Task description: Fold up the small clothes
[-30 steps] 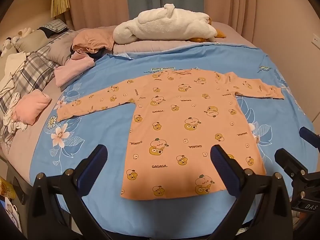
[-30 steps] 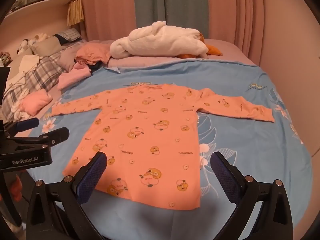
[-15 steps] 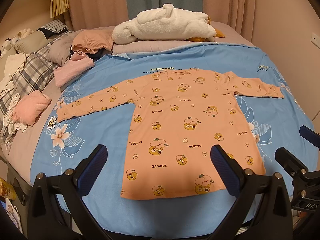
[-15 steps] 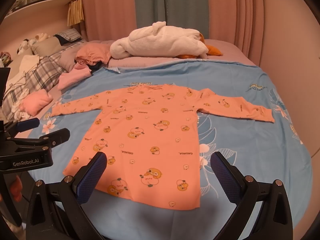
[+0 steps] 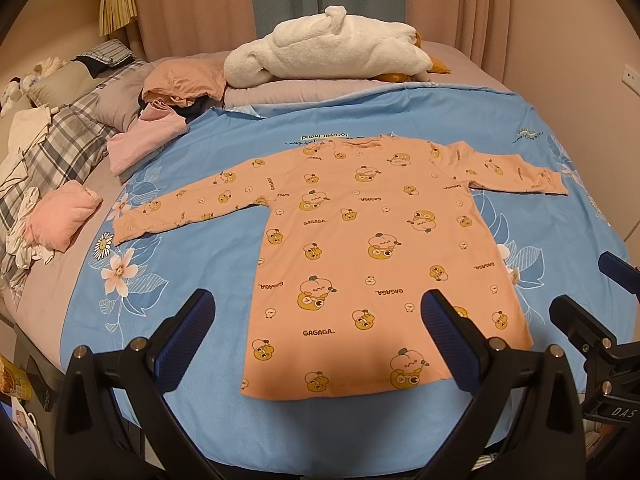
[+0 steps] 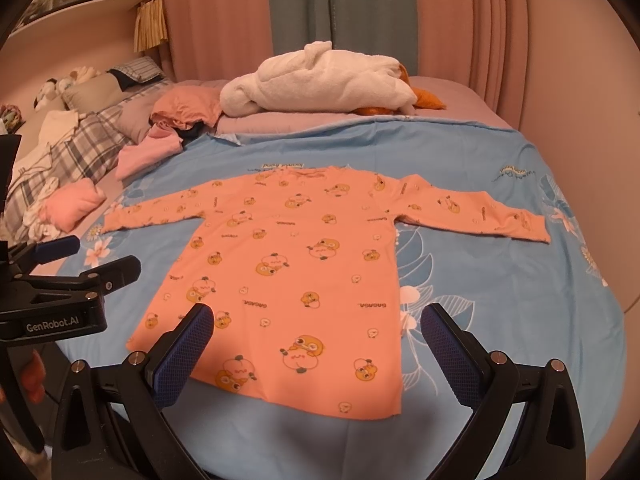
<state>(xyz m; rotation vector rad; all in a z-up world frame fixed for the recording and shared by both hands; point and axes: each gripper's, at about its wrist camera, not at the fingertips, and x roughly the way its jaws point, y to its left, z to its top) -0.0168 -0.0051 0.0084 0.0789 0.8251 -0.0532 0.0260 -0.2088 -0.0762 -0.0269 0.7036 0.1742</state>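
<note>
An orange long-sleeved child's shirt (image 5: 360,248) with cartoon prints lies flat on the blue bedspread, sleeves spread to both sides, hem nearest me. It also shows in the right wrist view (image 6: 296,264). My left gripper (image 5: 318,332) is open and empty, held above the near edge of the bed over the hem. My right gripper (image 6: 316,344) is open and empty, also near the hem. The right gripper shows at the right edge of the left wrist view (image 5: 600,320); the left gripper shows at the left of the right wrist view (image 6: 72,276).
The blue floral bedspread (image 5: 192,256) covers the bed. A white plush blanket (image 5: 332,52) lies at the back. Folded pink clothes (image 5: 60,220) and a loose pile of garments (image 5: 176,88) lie at the left, by plaid bedding (image 5: 52,148).
Both views have shifted very slightly. The shirt lies as before and both grippers stay open.
</note>
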